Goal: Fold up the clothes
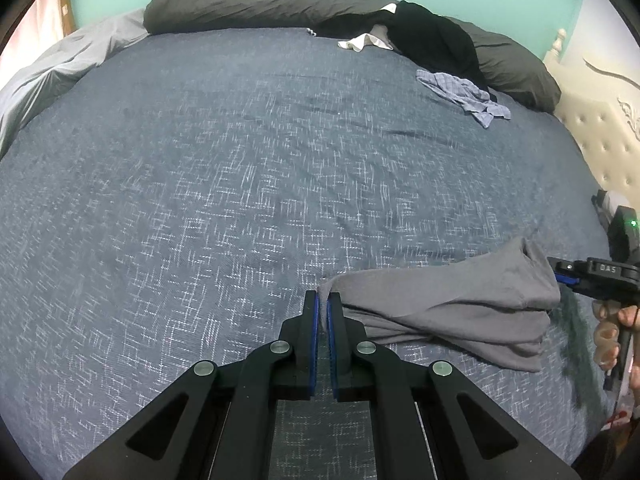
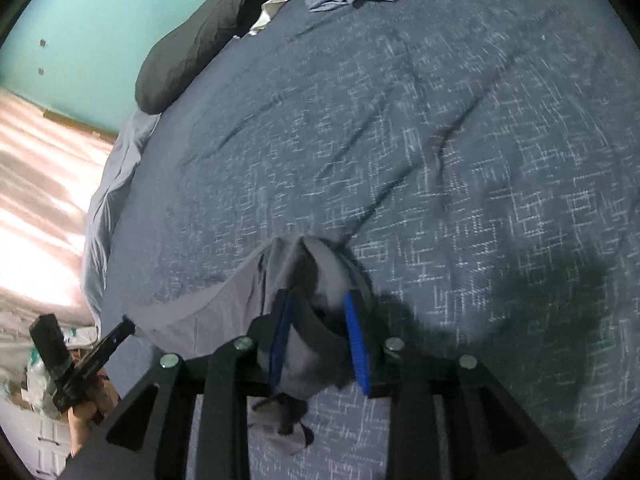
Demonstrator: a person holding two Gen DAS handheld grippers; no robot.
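Grey garment (image 1: 452, 312) stretched between two grippers near the bed's (image 1: 240, 184) front edge, long axis running along that edge. Left gripper (image 1: 322, 304) clenched on one bunched end; right gripper (image 2: 320, 332) parted (cloth draped loosely between its blue pads, not pinched). Checked blue cloth (image 1: 464, 96) crumpled near far-right corner.

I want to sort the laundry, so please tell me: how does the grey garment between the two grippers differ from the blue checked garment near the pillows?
The grey garment is plain; the blue checked garment is patterned. The grey garment is held, pinched at one end by the left gripper, with its other end between the right gripper's parted jaws; the checked garment lies untouched. The grey one is stretched out near the front; the checked one is crumpled far off. Both are over the blue bedspread.
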